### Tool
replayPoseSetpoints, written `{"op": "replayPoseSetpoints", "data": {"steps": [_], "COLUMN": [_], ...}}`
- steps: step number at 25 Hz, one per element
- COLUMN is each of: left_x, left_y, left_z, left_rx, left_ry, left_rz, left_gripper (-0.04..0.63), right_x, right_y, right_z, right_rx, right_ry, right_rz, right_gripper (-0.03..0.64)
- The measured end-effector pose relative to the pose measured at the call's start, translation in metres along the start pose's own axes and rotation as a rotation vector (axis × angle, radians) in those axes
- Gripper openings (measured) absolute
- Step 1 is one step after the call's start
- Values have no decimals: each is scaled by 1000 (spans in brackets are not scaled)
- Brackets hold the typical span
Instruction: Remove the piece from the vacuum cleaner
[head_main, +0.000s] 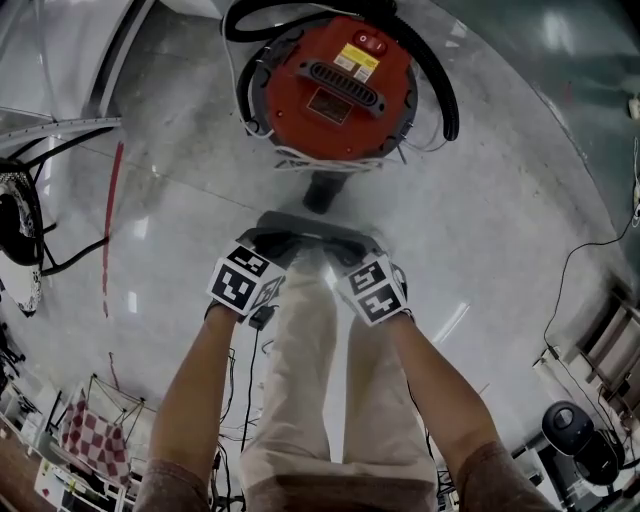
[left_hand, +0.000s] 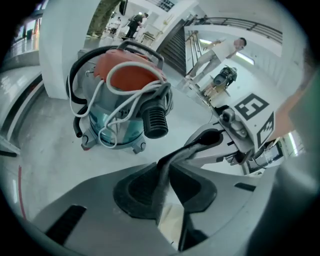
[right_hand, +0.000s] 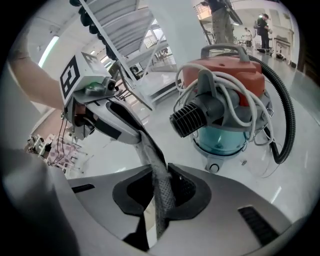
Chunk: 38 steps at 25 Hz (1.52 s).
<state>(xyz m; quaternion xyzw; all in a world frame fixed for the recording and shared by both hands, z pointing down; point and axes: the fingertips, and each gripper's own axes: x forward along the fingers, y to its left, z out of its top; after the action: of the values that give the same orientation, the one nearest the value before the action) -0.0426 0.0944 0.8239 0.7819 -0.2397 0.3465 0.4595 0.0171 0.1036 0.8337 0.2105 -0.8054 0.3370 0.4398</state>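
1. The vacuum cleaner (head_main: 335, 85) stands ahead of the person. Its black ribbed piece (head_main: 320, 190), judged to be the part to remove, still sits on the front, so removal is not yet done.
2. The left gripper (left_hand: 161, 167) and right gripper (right_hand: 161, 172) hang side by side near that piece, touching none of it.
3. Each claw is pinched together on a grey woven strip (left_hand: 159, 185) that runs between the two grippers.
4. Remaining: grip the ribbed piece and pull it free.

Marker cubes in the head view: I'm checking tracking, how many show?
2. One marker cube is at the left end of the gray piece, the other at its right end, either side of the pale trousers. None seems hidden.
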Motion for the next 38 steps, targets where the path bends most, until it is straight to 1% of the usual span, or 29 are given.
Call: {"op": "replayPoseSetpoints", "data": {"steps": [5, 10, 13, 17, 18, 21, 23, 27, 30, 33, 38], "left_x": [-11, -42, -73, -127, -140, -181, -210, -266, -305, -334, -375], "left_y": [-13, -39, -60, -91, -98, -113, -127, -168, -199, -225, -254], "left_z": [15, 47, 72, 113, 126, 168, 193, 233, 260, 295, 341], "left_rx": [27, 74, 84, 78, 86, 132, 148, 208, 264, 303, 380], "left_ry": [-21, -55, -86, -166, -185, -238, -271, -327, -375, -441, -548], "left_rz": [-7, 5, 15, 16, 17, 33, 42, 62, 72, 60, 74], "left_gripper": [78, 77, 77, 77, 77, 78, 80, 84, 87, 94, 94], "right_x": [-22, -68, -104, -163, -177, -220, -251, -320, -369, -416, -476], "right_y": [0, -1, 4, 15, 16, 18, 22, 37, 47, 41, 40], "right_z": [10, 38, 59, 99, 113, 155, 179, 217, 242, 269, 310], "right_rx": [-21, -43, -67, -86, -95, -143, -172, -222, -219, -209, -252], "right_ry": [-9, -68, -97, -153, -172, -228, -259, -329, -402, -469, -549], "right_rz": [21, 22, 28, 37, 44, 45, 47, 56, 49, 28, -21], "right_gripper": [43, 44, 44, 44, 44, 43, 43, 41, 44, 54, 57]}}
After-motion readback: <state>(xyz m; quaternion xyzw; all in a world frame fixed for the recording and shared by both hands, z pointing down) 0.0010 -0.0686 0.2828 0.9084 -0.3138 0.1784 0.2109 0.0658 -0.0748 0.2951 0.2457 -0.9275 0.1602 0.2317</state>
